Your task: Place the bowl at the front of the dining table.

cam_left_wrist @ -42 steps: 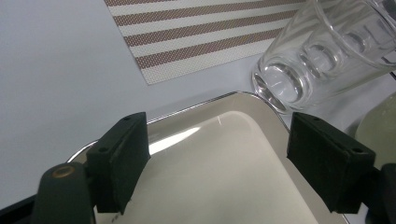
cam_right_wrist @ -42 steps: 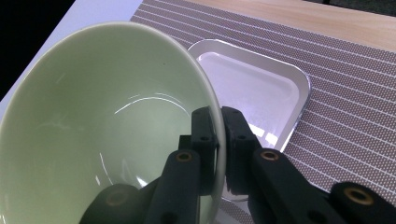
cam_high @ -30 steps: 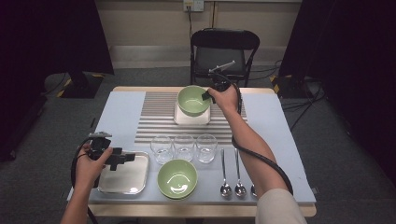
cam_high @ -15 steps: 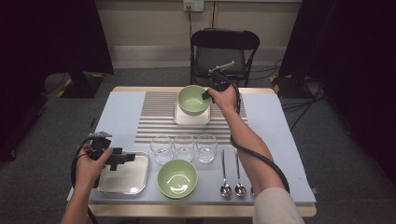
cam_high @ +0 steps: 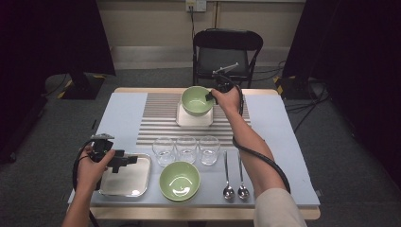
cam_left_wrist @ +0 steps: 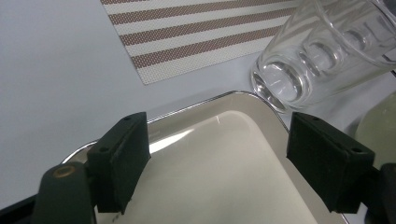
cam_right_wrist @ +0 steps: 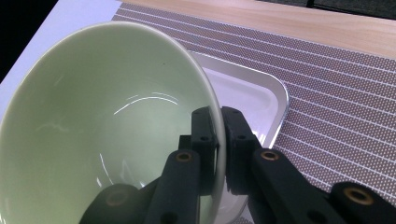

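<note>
My right gripper (cam_high: 209,96) (cam_right_wrist: 218,122) is shut on the rim of a pale green bowl (cam_high: 196,100) (cam_right_wrist: 102,126), one jaw inside and one outside. The bowl is tilted and sits above a small white tray (cam_high: 195,118) (cam_right_wrist: 245,95) on the striped placemat (cam_high: 161,118). My left gripper (cam_high: 131,160) (cam_left_wrist: 217,161) stands open over a metal tray (cam_high: 126,178) (cam_left_wrist: 210,177) at the front left, nothing between its jaws.
Three clear glasses (cam_high: 186,149) stand in a row mid-table; the nearest one (cam_left_wrist: 322,51) lies just past the metal tray. A second green bowl (cam_high: 179,181) sits at the front, two spoons (cam_high: 235,182) to its right. A black chair (cam_high: 226,54) stands behind the table.
</note>
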Available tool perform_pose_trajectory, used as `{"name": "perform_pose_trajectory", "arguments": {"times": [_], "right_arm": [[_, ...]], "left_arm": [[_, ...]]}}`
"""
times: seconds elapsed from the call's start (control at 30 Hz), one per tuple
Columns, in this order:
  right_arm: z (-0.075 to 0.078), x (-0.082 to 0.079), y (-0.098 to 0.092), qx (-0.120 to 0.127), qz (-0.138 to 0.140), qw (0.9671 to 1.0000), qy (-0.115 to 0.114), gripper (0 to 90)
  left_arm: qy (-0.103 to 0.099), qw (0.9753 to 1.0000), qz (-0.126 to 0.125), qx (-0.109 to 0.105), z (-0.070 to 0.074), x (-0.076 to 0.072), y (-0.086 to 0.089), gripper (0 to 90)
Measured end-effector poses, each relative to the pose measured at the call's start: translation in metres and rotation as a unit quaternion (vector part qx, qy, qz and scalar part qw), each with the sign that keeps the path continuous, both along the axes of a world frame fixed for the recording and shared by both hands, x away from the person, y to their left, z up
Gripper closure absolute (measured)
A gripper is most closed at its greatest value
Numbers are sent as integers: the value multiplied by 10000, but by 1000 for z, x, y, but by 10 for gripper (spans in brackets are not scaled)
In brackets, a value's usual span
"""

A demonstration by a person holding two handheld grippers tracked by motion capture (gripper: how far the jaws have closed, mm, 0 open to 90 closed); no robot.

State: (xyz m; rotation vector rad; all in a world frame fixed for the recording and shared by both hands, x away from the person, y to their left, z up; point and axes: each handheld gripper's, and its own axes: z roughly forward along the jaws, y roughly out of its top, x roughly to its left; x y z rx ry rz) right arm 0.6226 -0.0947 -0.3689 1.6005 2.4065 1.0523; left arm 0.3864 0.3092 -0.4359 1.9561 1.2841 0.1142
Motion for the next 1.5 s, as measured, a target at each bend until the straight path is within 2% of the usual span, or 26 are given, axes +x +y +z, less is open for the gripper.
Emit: {"name": "perform_pose_trajectory", "arguments": {"times": [0.37, 0.63, 0.73, 1.03, 1.3, 1.5], "right_arm": [[-5, 5, -1, -13, -98, 9999, 67, 847], [-10, 8, 1, -13, -86, 10000, 2, 847], [-11, 8, 3, -8, -129, 9999, 63, 847], [-17, 12, 6, -5, -92, 10000, 24, 847], [-21, 15, 8, 31, -139, 9998, 119, 847], [-24, 16, 10, 14, -133, 9999, 99, 847]], "left_arm": [[5, 10000, -7, -6, 0, 0, 0, 211], [-10, 10000, 2, 5, 0, 1, 0, 211], [7, 10000, 2, 18, -1, 1, 0, 211], [-6, 10000, 3, 17, 0, 1, 1, 211], [-9, 10000, 14, 3, -1, 1, 1, 211], [2, 10000, 2, 19, -1, 1, 1, 211]]}}
